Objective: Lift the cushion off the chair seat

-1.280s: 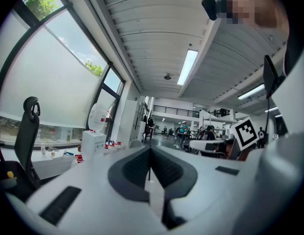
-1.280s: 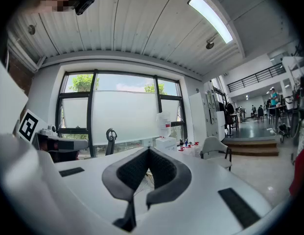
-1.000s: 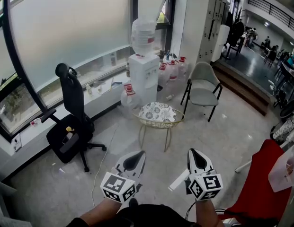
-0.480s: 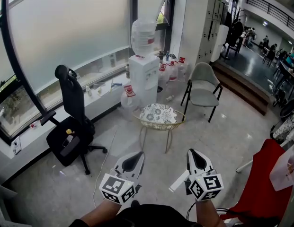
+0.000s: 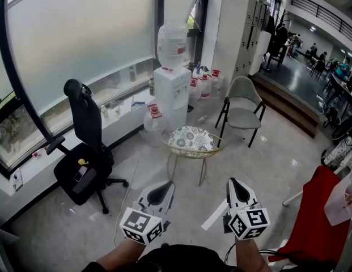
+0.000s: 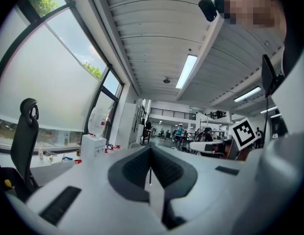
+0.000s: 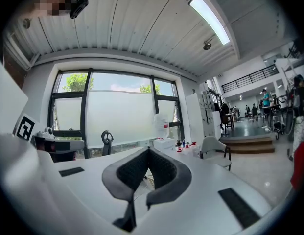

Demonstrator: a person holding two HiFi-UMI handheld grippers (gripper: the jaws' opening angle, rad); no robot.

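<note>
The cushion (image 5: 190, 137), round with a grey-and-white flower pattern, lies on the seat of a gold wire chair (image 5: 194, 152) in the middle of the floor. Both grippers are held low in the head view, side by side and well short of the chair. My left gripper (image 5: 166, 183) is shut with nothing in it, and its jaws meet at the tip (image 6: 151, 149). My right gripper (image 5: 232, 181) is likewise shut and empty (image 7: 148, 150). Neither gripper view shows the cushion; the jaws hide it.
A black office chair (image 5: 84, 152) stands at the left by the window ledge. A water dispenser (image 5: 171, 89) and spare bottles (image 5: 203, 84) stand behind the gold chair. A grey armchair (image 5: 242, 103) is at the back right, a red seat (image 5: 310, 217) close at the right.
The view has crept slightly forward toward the gold chair. Both grippers keep their place at the bottom of the picture and stay shut.
</note>
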